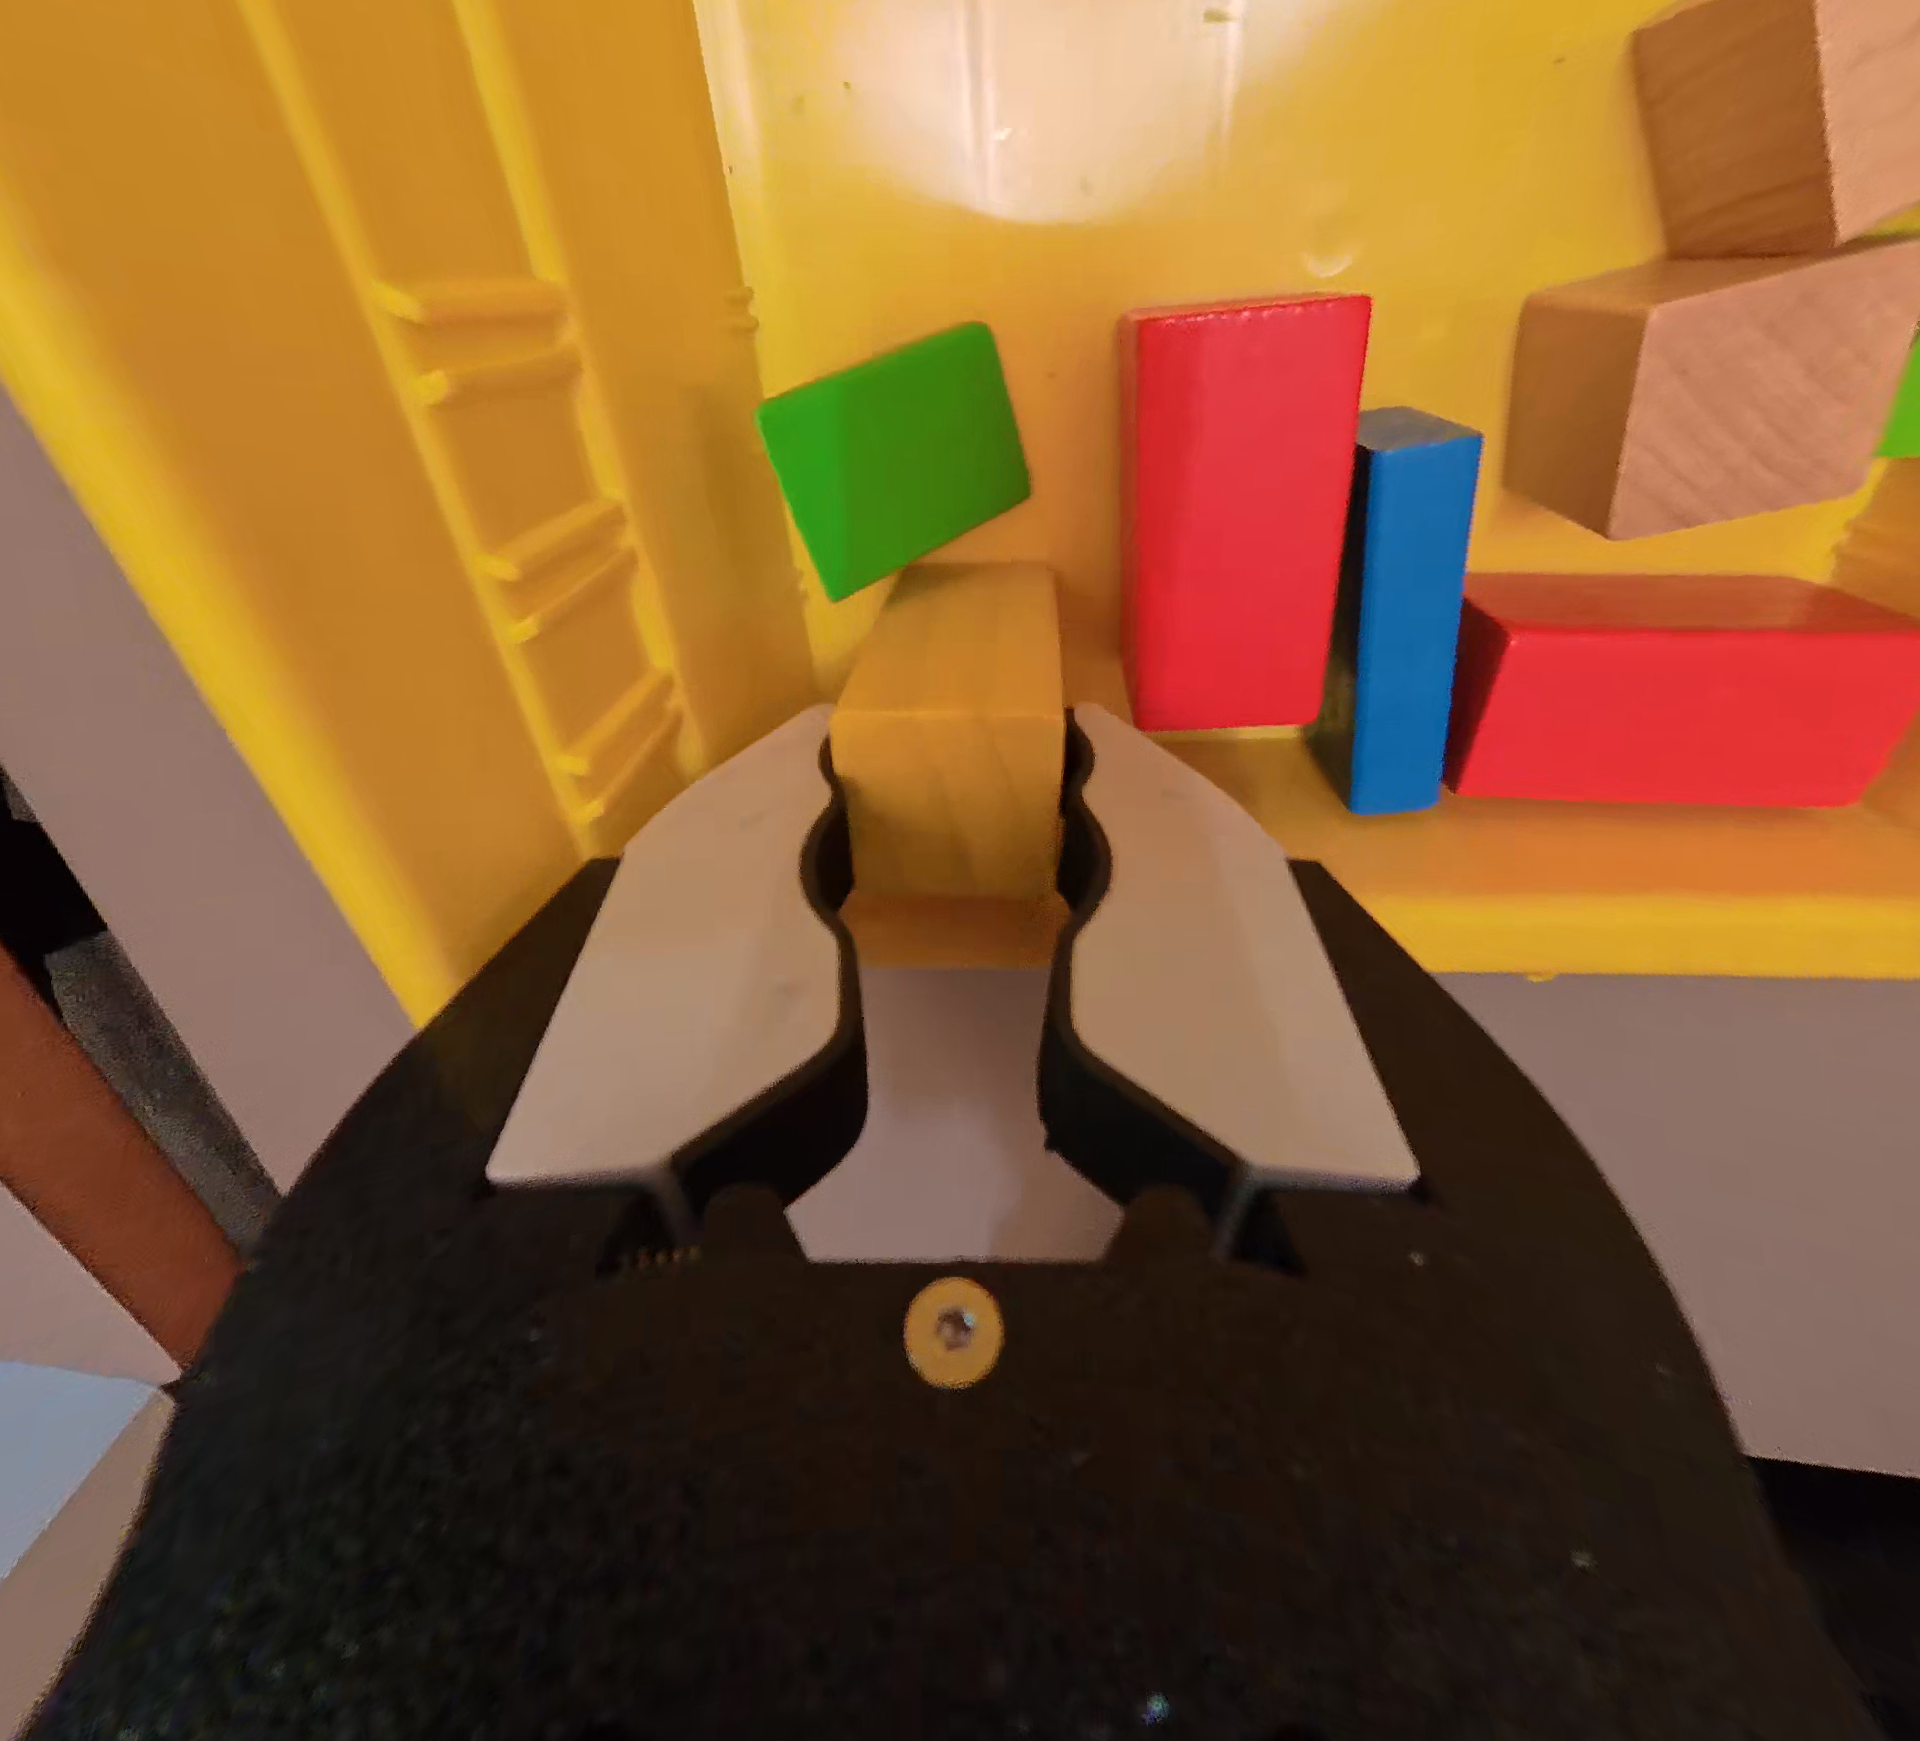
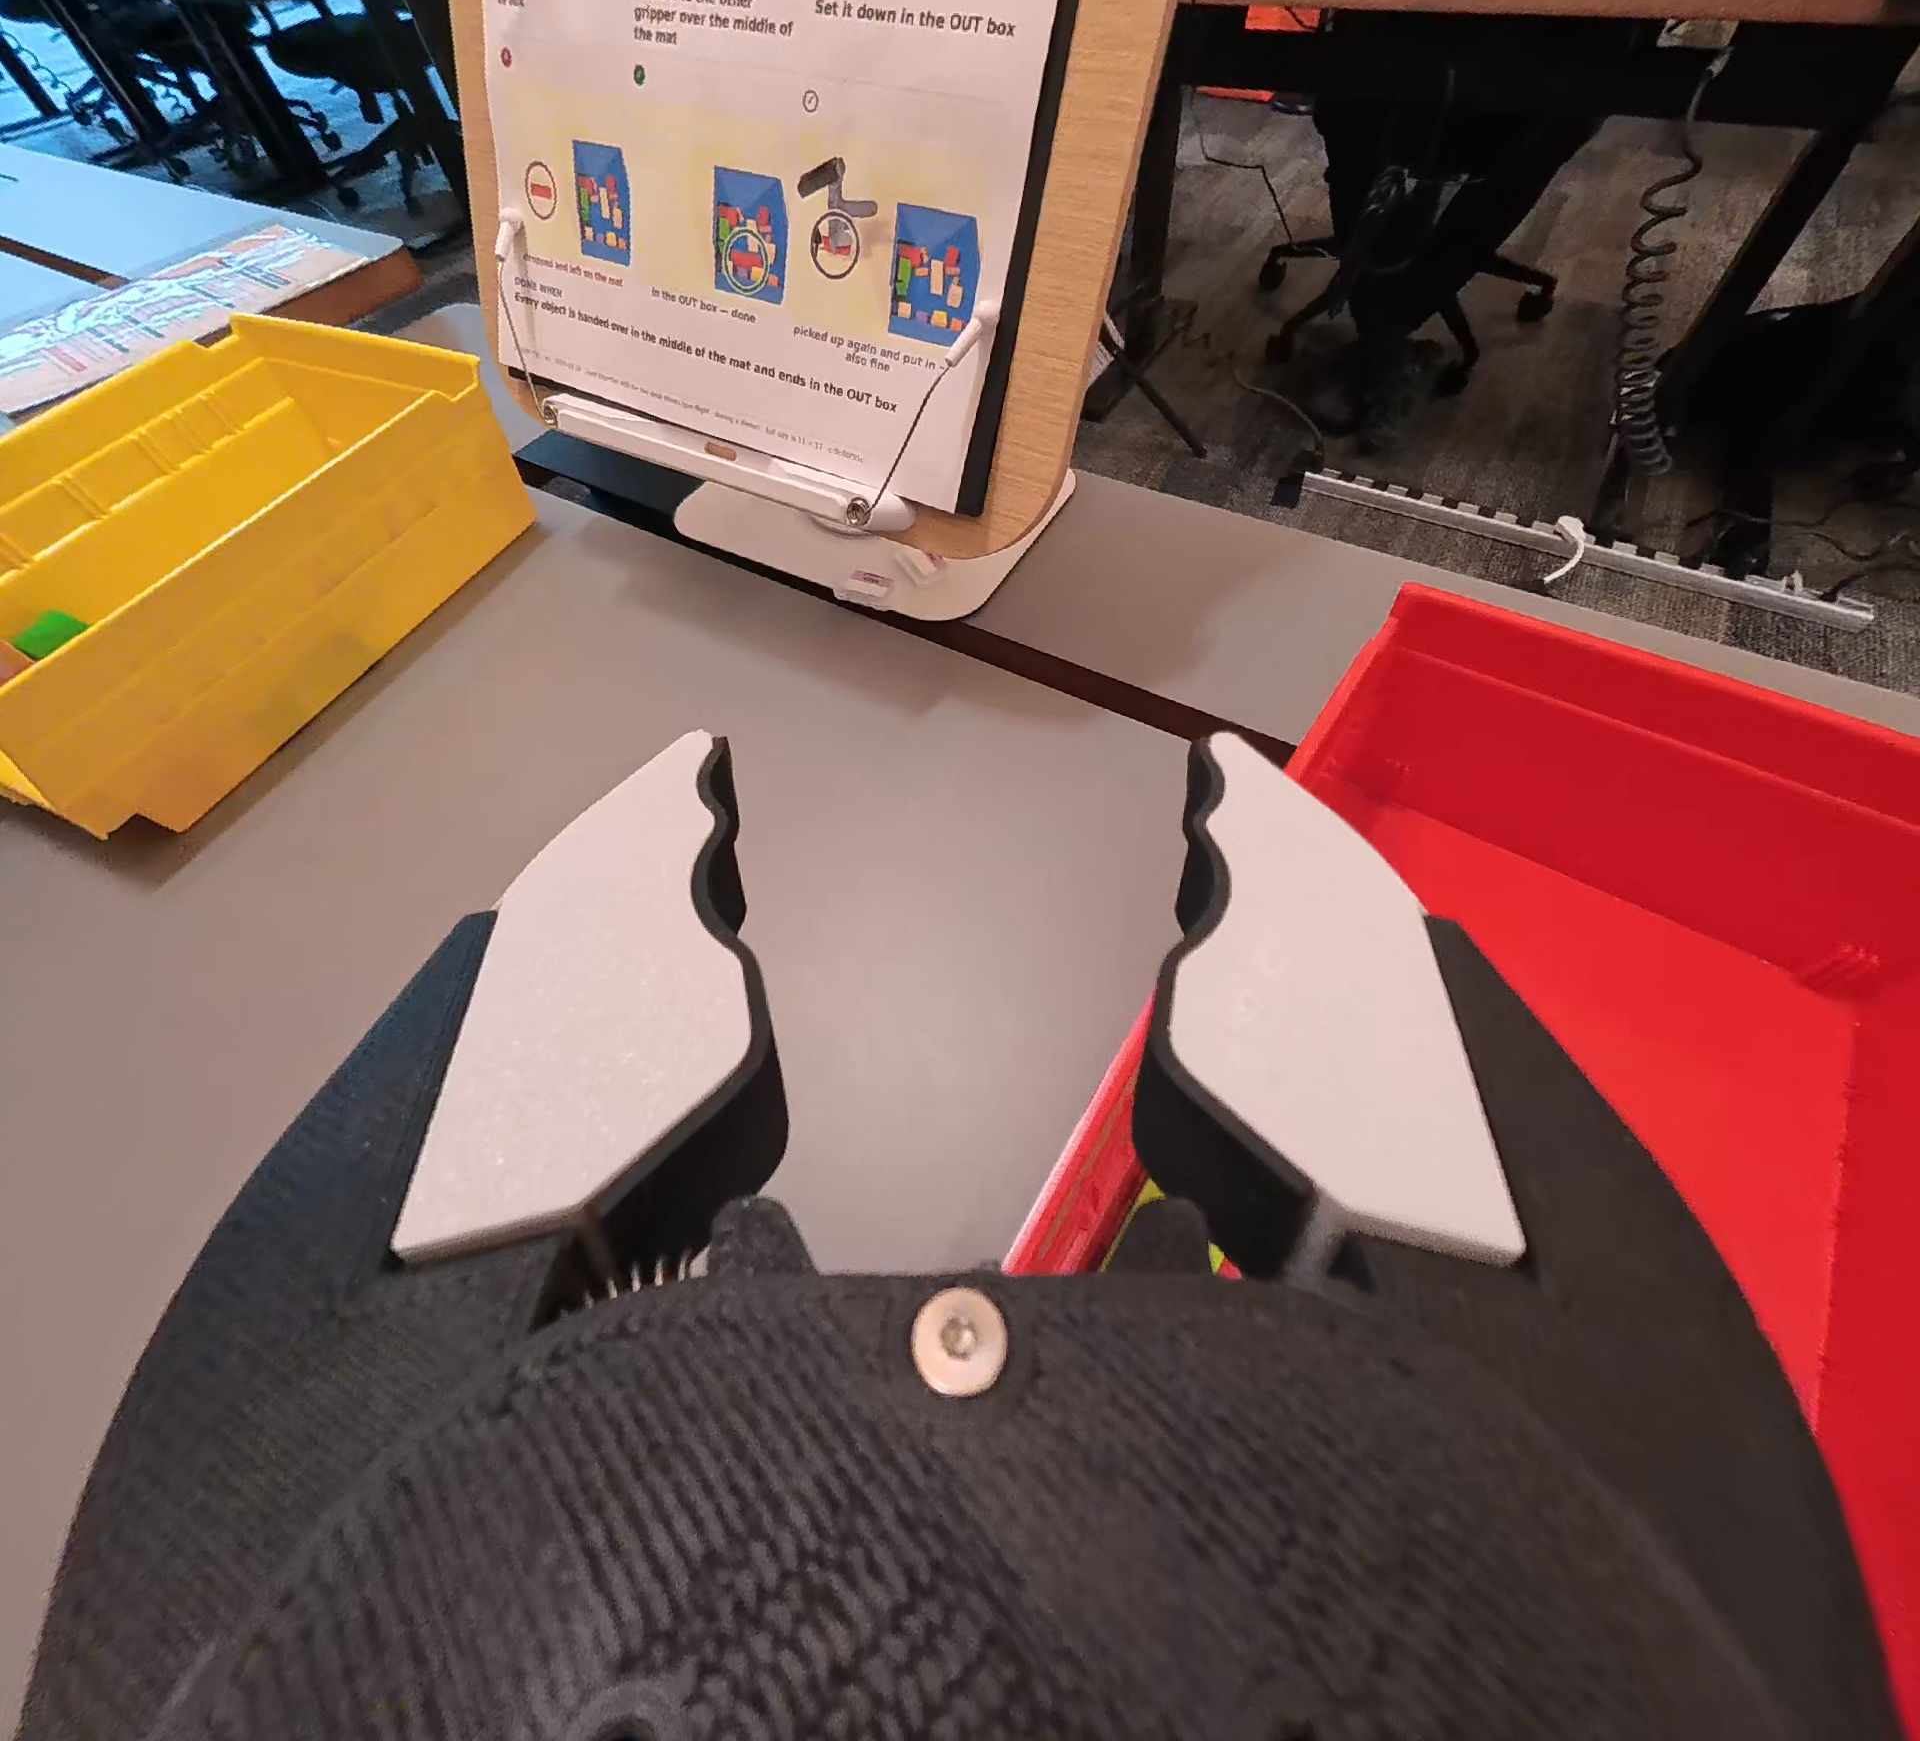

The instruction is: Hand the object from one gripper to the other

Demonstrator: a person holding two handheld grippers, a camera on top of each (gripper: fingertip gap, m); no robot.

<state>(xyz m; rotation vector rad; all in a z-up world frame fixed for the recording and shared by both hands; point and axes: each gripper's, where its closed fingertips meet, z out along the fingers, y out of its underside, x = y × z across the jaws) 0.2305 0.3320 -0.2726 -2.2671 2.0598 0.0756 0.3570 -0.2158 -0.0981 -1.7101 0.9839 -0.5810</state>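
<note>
In the left wrist view my left gripper [image 1: 951, 735] reaches into the yellow bin [image 1: 914, 81]. It is shut on a yellow wooden block [image 1: 956, 652], with both pads pressed against the block's sides. The block lies near the bin's front edge, with a green block [image 1: 894, 455] just behind it. In the right wrist view my right gripper [image 2: 956, 746] is wide open and empty above the grey table [image 2: 727, 704], beside the red bin [image 2: 1662, 860]. The left gripper does not show in the right wrist view.
The yellow bin also holds two red blocks [image 1: 1236, 507] [image 1: 1683, 694], a blue block [image 1: 1403, 611] and two plain wooden blocks [image 1: 1704, 403]. In the right wrist view the yellow bin [image 2: 229, 528] is at the left and an instruction sheet on a stand [image 2: 790, 185] is behind. The grippers' ends are close to 60 centimeters from one another.
</note>
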